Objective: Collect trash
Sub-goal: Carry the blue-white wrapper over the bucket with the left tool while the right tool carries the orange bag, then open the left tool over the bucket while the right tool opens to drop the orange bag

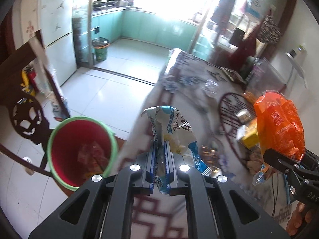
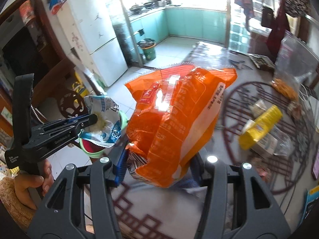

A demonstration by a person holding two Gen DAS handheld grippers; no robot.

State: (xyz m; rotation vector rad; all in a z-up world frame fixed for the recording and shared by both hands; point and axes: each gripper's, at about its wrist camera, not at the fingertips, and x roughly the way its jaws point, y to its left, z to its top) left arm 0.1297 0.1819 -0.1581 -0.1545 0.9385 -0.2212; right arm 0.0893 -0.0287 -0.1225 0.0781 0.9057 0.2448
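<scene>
Clamped in the left gripper, a blue-white wrapper reading "28%" hung beside a red bin holding crumpled wrappers; the right gripper pinched an orange bag.

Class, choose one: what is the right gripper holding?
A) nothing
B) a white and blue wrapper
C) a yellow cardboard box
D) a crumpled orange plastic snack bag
D: the right gripper is shut on the crumpled orange plastic snack bag; the white and blue wrapper sits in the left gripper.
</scene>
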